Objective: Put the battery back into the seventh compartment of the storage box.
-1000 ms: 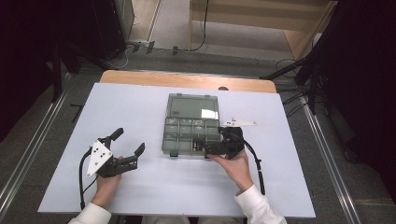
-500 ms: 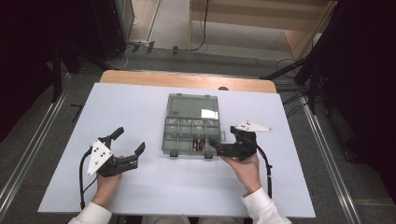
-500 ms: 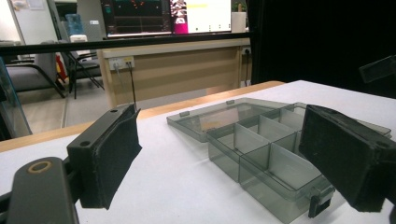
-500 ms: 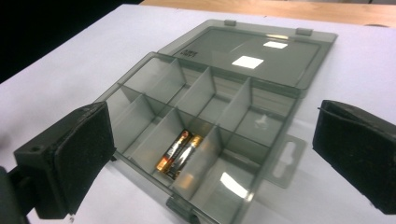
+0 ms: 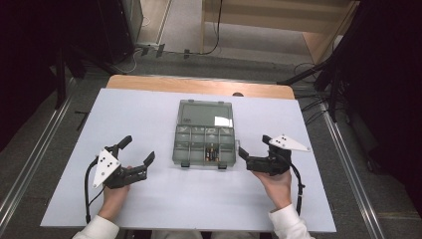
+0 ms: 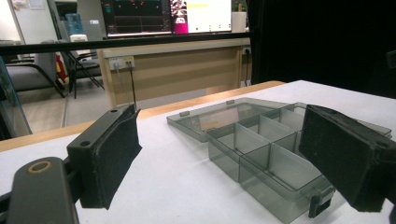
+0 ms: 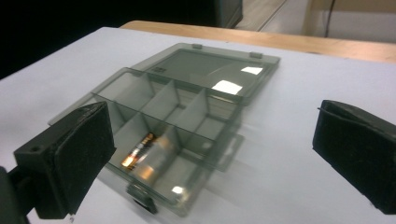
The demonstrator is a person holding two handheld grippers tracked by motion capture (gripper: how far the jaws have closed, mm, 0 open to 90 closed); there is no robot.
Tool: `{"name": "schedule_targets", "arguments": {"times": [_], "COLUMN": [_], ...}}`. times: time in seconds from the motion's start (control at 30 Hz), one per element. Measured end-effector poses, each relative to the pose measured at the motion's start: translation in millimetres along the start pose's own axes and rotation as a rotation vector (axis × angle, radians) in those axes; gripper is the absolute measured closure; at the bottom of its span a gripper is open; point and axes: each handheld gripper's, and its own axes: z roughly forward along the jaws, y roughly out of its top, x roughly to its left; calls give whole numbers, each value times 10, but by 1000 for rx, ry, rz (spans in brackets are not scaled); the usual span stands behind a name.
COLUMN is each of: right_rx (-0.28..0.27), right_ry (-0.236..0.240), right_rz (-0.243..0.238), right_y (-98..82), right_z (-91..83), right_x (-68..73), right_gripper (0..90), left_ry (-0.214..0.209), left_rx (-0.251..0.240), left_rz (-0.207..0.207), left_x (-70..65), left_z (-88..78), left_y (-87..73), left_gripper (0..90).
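A smoky clear compartment box (image 5: 199, 142) lies at the table's middle, its lid (image 5: 206, 113) folded flat behind it. Batteries (image 5: 211, 152) rest in a front compartment, and one battery (image 7: 140, 151) shows in the right gripper view in a near cell. My right gripper (image 5: 254, 145) sits just right of the box's front corner, open and empty, its jaws pointing at the box. My left gripper (image 5: 138, 149) is held left of the box, open and empty, apart from it. In the left gripper view the box (image 6: 261, 149) stands between the wide-spread pads (image 6: 109, 154).
The white table top (image 5: 149, 109) has bare room on both sides of the box and in front of it. A wooden strip (image 5: 199, 85) runs along the far edge. Cables trail from both grippers toward the person's sleeves.
My right gripper has drawn back to the right, away from the box's front right compartments. The left gripper and the box have stayed put.
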Motion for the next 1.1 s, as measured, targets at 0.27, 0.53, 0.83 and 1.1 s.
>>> {"name": "schedule_targets", "arguments": {"times": [0.27, 0.53, 0.83, 1.1], "right_rx": [-118, -175, -201, -199], "right_ry": [-68, -108, -111, -139], "right_rz": [-34, 1, 24, 61], "right_y": [-165, -307, -452, -514], "right_z": [-320, -532, -715, -772], "right_x": [-156, -317, -427, -525], "right_gripper": [0, 1, 1, 1], "left_ry": [-5, -2, -4, -2], "left_rx": [1, -3, 1, 2], "left_rz": [-4, -3, 0, -1], "left_x": [-3, 0, -2, -7], "left_z": [10, 10, 5, 12], "left_y": [-3, -2, 0, -3], "left_gripper": [121, 121, 121, 121]}}
